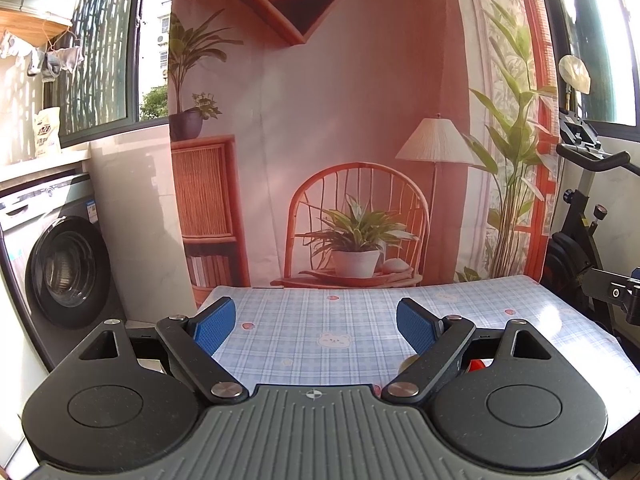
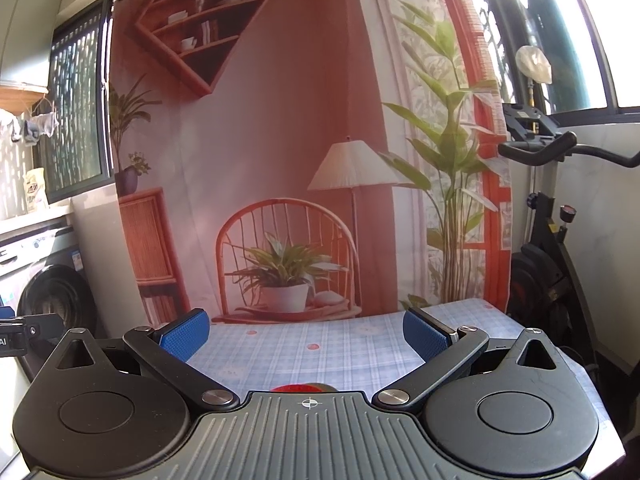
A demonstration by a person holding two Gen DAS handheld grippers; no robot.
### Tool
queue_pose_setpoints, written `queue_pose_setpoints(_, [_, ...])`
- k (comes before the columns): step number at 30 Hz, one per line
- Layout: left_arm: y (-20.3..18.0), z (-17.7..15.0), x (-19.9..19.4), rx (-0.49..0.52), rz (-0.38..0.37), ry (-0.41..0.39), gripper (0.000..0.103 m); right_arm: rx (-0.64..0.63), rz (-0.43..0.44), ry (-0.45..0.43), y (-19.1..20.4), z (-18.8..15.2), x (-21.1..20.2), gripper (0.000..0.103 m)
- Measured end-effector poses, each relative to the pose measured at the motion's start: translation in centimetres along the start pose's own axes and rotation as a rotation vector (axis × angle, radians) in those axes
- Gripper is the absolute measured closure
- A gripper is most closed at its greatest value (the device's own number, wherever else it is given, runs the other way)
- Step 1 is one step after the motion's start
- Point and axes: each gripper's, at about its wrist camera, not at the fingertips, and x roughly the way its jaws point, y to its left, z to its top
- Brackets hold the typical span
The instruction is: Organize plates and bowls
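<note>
Left gripper point(image 1: 316, 326): jaws spread wide, nothing between, above blue checked tablecloth point(image 1: 360, 312). Right gripper point(image 2: 306, 338): jaws spread, nothing between; red object point(image 2: 298, 388) partly hidden beneath.

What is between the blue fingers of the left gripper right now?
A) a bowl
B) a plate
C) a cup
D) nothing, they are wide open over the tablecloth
D: in the left wrist view the left gripper has its blue pads spread far apart, and only the checked tablecloth shows in the gap.
</note>
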Motion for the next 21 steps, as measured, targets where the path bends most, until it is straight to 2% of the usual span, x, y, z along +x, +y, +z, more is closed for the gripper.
queue_pose_setpoints(21, [0.13, -0.42, 1.02, -0.013, -0.008, 0.041, 0.014, 0.006, 0.002, 0.025, 0.11, -0.84, 0.61, 0.0])
